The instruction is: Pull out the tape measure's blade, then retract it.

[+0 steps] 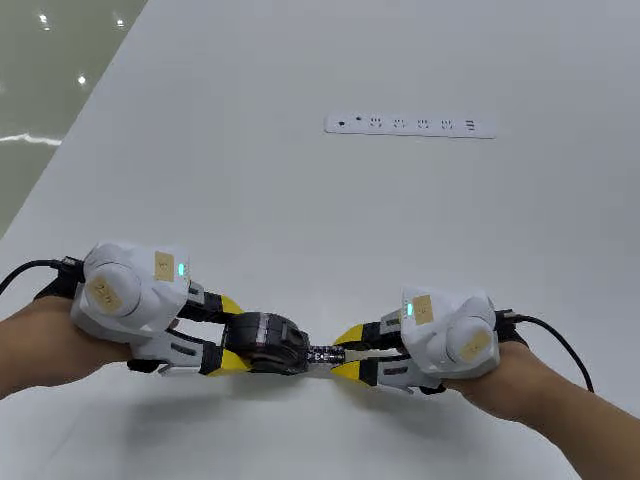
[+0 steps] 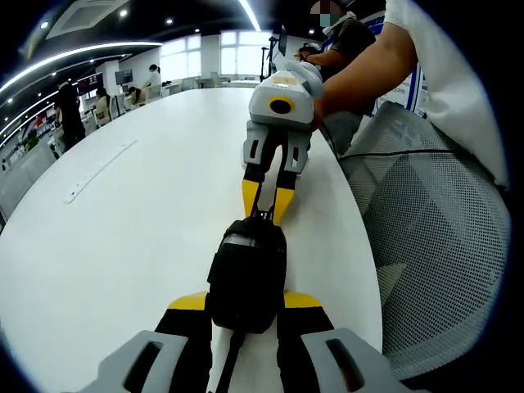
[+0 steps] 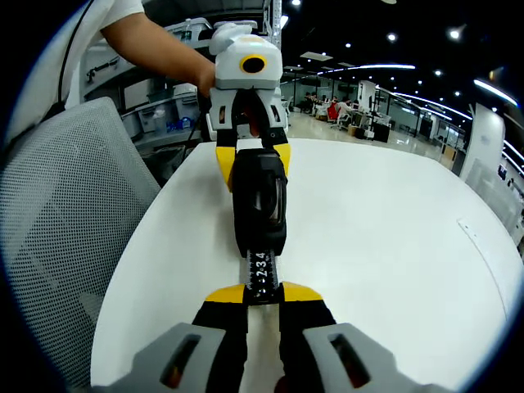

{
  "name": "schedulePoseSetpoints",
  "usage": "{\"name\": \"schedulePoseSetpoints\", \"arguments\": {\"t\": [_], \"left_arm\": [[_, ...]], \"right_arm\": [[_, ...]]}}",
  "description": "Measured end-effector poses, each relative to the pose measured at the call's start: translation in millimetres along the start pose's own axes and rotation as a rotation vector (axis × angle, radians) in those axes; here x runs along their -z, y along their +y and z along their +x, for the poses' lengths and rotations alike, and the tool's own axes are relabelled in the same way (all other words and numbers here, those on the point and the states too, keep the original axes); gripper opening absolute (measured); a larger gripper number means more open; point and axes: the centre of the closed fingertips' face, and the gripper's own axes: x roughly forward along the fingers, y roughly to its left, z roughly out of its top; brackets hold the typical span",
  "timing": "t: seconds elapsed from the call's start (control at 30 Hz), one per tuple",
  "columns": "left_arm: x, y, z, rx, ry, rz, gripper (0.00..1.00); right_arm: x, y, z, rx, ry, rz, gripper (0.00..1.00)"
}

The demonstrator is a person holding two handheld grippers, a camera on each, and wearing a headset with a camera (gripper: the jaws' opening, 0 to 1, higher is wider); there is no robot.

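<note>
The tape measure (image 1: 265,343) sits close to the bench's (image 1: 400,220) near edge, between my grippers. My left gripper (image 1: 229,335) clamps it from both sides, anchoring it against the pull. My right gripper (image 1: 349,353) pinches the blade (image 3: 260,274) near its tip, in line with the body. Only a short stretch is out, I judge. The right gripper view reads the blade's numerals; the head view catches a power strip (image 1: 410,125) toward the far edge.

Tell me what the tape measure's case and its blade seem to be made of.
The tape measure case looks like black plastic or rubber, mostly matte with a dull sheen on its rounded edges. The blade is a thin flat strip, dark with white printed numerals; probably coated steel, but the look leaves that open.
</note>
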Motion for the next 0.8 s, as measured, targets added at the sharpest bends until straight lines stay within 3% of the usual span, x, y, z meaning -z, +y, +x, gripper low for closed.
{"name": "schedulePoseSetpoints", "arguments": {"t": [0.8], "left_arm": [[-1.3,0.4,0.2,0.004,0.008,0.003,0.27]], "right_arm": [[31.0,-3.1,-47.5,0.013,0.047,0.007,0.11]]}}
